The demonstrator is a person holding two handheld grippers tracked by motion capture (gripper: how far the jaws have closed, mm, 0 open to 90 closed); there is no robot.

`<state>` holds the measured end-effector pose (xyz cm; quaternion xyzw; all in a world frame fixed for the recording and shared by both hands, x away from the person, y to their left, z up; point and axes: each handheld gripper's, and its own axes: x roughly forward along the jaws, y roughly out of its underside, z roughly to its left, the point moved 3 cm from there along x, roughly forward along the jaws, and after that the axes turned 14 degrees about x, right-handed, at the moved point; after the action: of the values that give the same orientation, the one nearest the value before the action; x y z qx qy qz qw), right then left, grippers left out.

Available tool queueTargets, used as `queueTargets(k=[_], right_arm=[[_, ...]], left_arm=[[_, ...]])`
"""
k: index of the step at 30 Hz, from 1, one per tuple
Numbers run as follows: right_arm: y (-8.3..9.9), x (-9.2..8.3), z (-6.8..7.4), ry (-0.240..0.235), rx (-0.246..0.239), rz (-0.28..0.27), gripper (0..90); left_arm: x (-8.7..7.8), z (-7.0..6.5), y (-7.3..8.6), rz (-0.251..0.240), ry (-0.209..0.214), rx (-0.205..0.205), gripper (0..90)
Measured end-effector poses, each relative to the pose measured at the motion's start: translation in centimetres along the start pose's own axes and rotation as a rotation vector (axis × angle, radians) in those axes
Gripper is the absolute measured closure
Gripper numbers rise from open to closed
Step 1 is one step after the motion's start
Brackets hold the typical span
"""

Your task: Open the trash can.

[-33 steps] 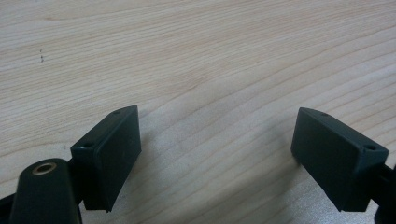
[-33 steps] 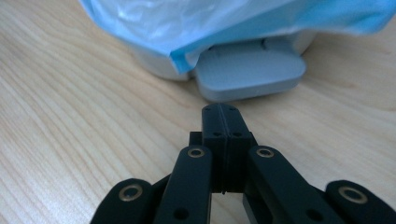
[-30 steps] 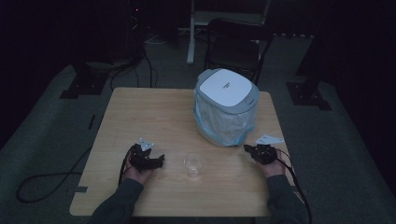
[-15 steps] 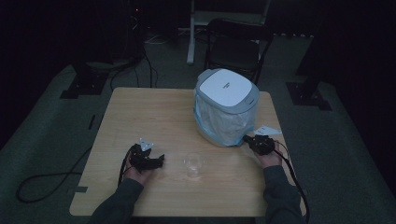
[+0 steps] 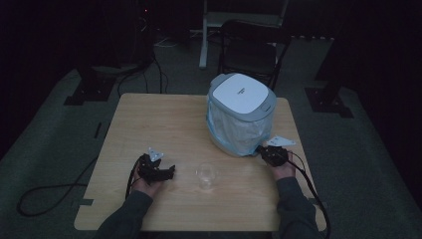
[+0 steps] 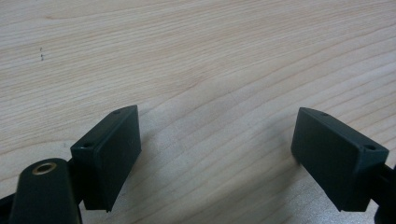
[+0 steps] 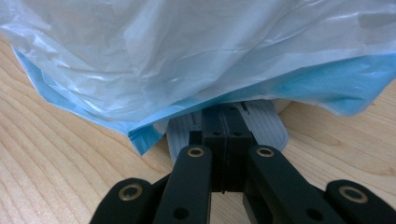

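From above, the bagged pedal bin (image 5: 240, 115) stands on the counter's (image 5: 149, 119) far right part. The right hand-held gripper (image 7: 224, 122), jaws pressed together, rests on the bin's grey pedal (image 7: 271, 128) under the blue bag (image 7: 196, 56). The left hand-held gripper (image 6: 217, 154) hangs spread over bare wood near the front edge, a glass (image 5: 206, 176) nearby.

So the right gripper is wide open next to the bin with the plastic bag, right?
Not quite. The right gripper is shut, not wide open; the right gripper view shows its jaws pressed together. It is indeed at the foot of the bin with the plastic bag.
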<state>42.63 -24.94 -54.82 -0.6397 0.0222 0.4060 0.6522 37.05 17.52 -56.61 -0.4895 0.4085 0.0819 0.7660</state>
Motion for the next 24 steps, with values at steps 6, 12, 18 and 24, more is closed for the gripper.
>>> queueTargets(k=[6, 12, 18, 24], right_arm=[[0.09, -0.13, 0.10, 0.011, -0.021, 0.011, 90.0], [0.35, -0.06, -0.24, -0.015, 0.007, 0.002, 90.0], [0.78, -0.01, -0.49, -0.030, 0.039, -0.026, 90.0], [0.89, 0.07, -0.49, -0.030, 0.039, -0.020, 90.0]], left_arm=[[-0.02, -0.02, 0.02, 0.000, -0.001, -0.001, 16.2], [-0.06, -0.04, 0.05, 0.000, -0.001, -0.001, 16.2], [-0.08, -0.04, 0.07, 0.000, -0.001, -0.001, 16.2], [-0.08, -0.04, 0.08, 0.000, -0.001, -0.001, 16.2]])
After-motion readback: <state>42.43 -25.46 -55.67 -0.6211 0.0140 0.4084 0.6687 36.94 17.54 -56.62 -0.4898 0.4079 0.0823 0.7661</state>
